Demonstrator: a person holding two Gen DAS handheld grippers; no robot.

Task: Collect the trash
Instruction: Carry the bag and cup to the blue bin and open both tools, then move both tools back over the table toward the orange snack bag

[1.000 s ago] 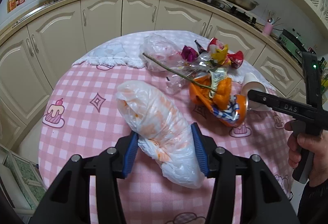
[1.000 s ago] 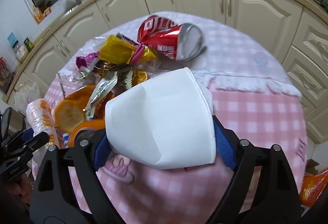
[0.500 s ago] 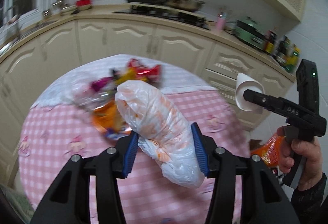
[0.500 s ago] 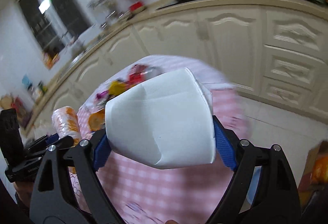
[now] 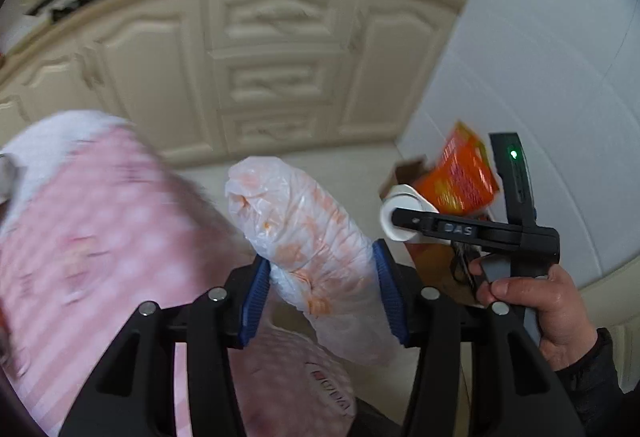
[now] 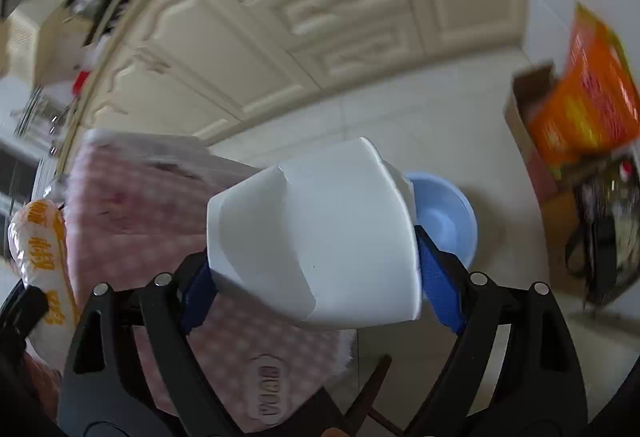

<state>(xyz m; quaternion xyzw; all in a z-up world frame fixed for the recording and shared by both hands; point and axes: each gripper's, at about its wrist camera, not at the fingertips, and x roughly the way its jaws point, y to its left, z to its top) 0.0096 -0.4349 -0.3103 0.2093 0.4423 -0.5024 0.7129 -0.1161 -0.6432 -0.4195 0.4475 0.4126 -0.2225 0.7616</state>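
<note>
kitchen floor below; jaws clamp plastic bag (paper cup too).

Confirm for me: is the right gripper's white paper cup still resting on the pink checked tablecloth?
No. The white paper cup is clamped in the right gripper, held in the air beyond the tablecloth edge, over the floor.

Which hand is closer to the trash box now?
Probably the right. The right gripper holds the paper cup right beside the cardboard box; the left gripper's plastic bag sits farther back.
</note>
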